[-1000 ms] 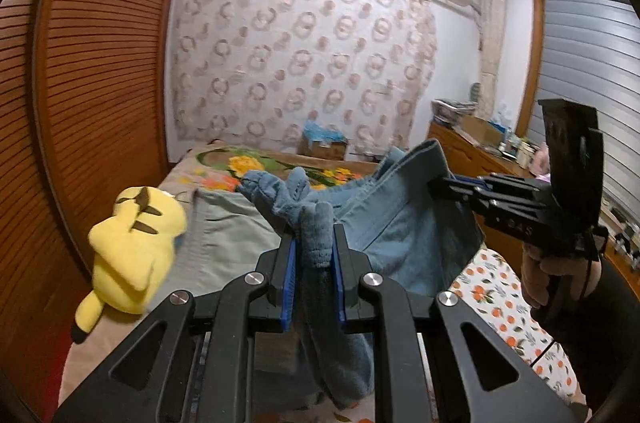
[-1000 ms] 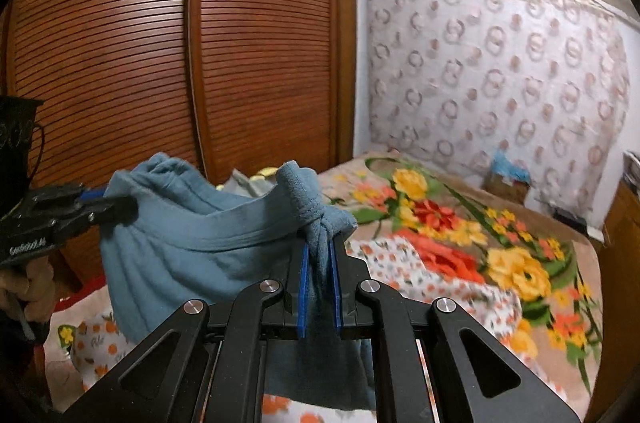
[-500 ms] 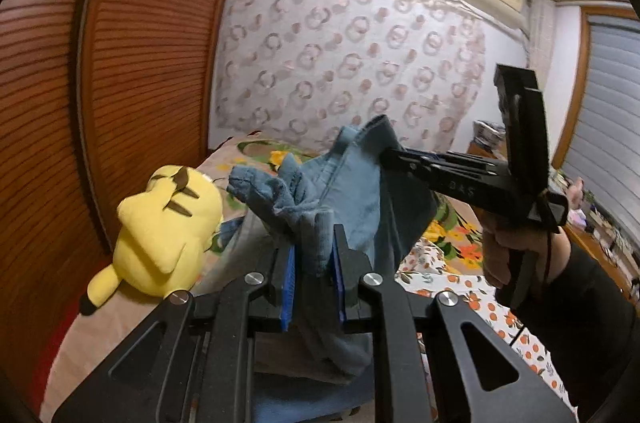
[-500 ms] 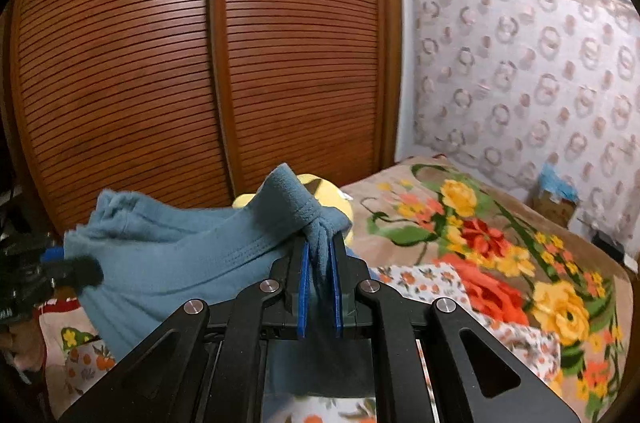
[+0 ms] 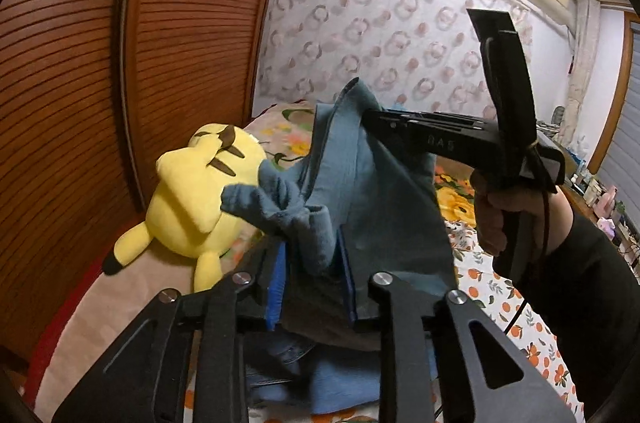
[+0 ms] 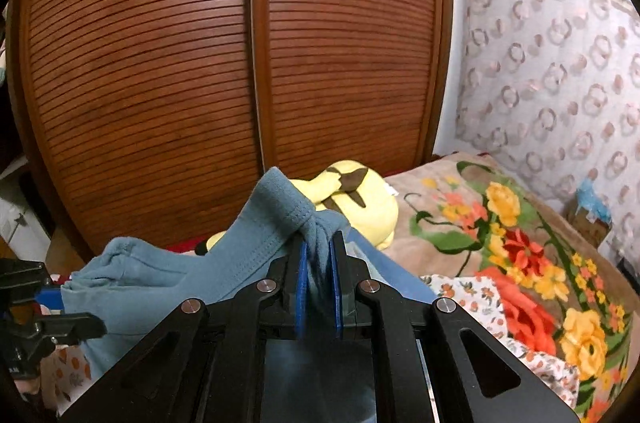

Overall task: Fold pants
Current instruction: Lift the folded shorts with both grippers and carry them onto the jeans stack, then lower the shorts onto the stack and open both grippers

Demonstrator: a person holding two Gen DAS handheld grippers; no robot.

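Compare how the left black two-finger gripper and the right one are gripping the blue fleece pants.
Jaw gap: the left gripper has its jaws apart, having just been opening, with a bunch of the blue fleece pants loose between them. The right gripper is pinched tight on its fold.
Height: in the left wrist view, the right gripper's corner sits higher than the left gripper's.
Shared: both have blue pads and pants fabric between them.
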